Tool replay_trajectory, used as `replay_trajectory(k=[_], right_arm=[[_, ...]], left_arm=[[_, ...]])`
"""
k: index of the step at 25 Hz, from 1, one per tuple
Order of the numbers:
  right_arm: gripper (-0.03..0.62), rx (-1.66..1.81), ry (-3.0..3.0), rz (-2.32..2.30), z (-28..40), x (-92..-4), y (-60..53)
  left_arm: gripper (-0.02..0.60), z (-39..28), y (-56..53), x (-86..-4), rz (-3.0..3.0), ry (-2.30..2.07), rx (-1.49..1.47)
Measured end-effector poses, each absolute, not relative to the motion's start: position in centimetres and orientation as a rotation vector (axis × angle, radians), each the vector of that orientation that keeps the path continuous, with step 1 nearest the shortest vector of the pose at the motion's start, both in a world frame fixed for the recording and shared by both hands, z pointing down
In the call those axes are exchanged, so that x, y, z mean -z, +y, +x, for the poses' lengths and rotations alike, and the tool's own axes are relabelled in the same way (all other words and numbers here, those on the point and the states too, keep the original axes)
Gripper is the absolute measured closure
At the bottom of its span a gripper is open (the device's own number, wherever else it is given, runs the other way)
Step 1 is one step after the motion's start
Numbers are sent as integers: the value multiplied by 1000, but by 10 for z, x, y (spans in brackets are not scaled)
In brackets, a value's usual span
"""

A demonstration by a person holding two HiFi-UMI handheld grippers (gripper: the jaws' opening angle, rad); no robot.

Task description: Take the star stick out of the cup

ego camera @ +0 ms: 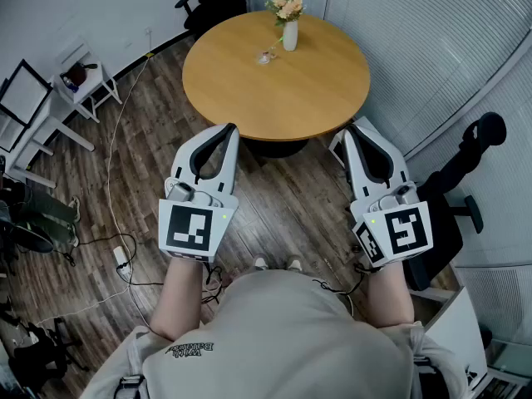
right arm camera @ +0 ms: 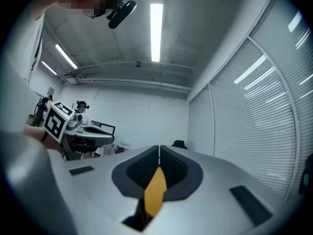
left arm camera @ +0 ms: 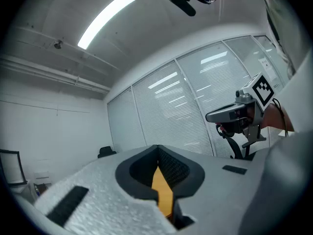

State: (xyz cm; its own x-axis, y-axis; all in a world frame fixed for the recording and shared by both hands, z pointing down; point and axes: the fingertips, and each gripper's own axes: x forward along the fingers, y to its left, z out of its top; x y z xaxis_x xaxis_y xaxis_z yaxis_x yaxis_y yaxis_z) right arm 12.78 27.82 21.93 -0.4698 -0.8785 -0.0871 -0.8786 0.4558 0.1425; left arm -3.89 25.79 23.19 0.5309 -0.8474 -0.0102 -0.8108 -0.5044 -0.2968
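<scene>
Holding my left gripper [ego camera: 232,128] and right gripper [ego camera: 350,128] level, jaws pressed together on nothing, I judge the reach not begun. Well ahead of both tips, on the smooth round wooden table [ego camera: 332,98], a small glassy cup [ego camera: 266,56] stands beside a white vase [ego camera: 290,36]; any star stick is too small to see. Next: approach, part jaws.

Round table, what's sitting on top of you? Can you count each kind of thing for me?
Vase of flowers: 1
Small clear cup: 1
Total: 2
</scene>
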Motion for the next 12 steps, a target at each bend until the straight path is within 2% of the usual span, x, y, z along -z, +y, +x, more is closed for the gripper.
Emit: replay_trajectory(k=[12], right_arm=[[562,-223,2666,-1591,132,-223,279]], left_arm=[[561,-20,264,-237,-2533,1346,216]])
